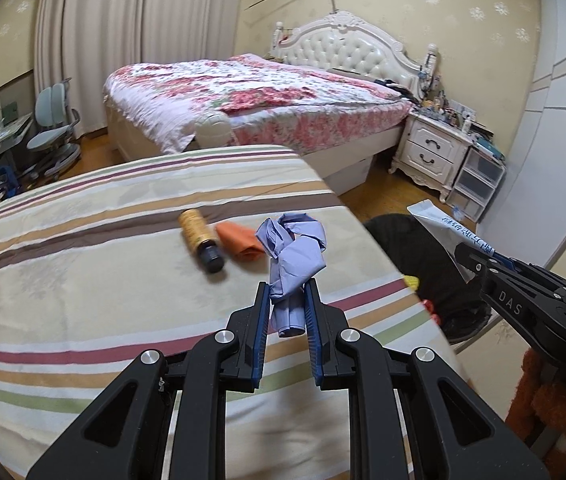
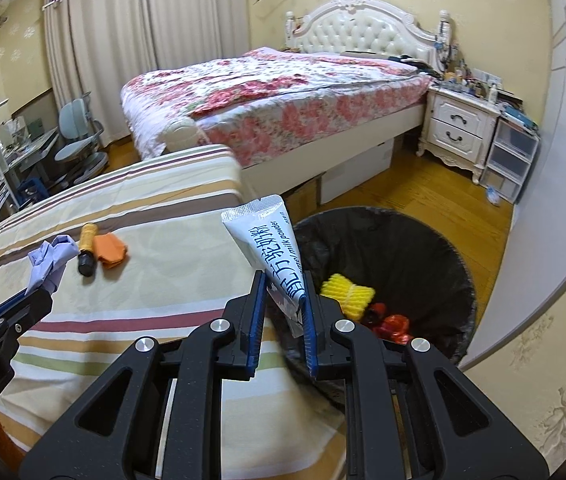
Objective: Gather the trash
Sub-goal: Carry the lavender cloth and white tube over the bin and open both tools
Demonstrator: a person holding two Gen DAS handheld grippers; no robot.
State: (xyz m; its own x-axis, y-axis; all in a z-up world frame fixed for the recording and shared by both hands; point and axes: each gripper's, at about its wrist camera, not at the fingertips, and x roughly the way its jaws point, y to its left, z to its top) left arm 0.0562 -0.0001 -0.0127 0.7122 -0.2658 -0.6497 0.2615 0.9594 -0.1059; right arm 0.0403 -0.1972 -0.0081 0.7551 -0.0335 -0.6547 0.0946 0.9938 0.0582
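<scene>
While the left gripper [image 1: 287, 292] sits at the lower centre of its own view, its jaws are clamped on a crumpled lilac paper wad [image 1: 293, 256], which rises above the fingertips over the striped bedcover [image 1: 83, 280]. Just up and to the left of the wad in that view, a small amber bottle with a dark cap [image 1: 201, 240] lies on its side on the cover, and a folded orange scrap [image 1: 241, 242] lies right beside it, between bottle and wad. At the lower centre of the right wrist view, the right gripper [image 2: 283, 284] has its jaws pressed together on the lower part of a silver milk powder sachet [image 2: 269, 240], which stands tilted toward the upper left. Lower right of the sachet in that view is a round trash bin with a black liner [image 2: 423, 248], standing on the wooden floor [image 2: 423, 192] beside the striped cover; inside it lie a yellow ribbed piece [image 2: 347, 294] and some red wrappers [image 2: 393, 326].
</scene>
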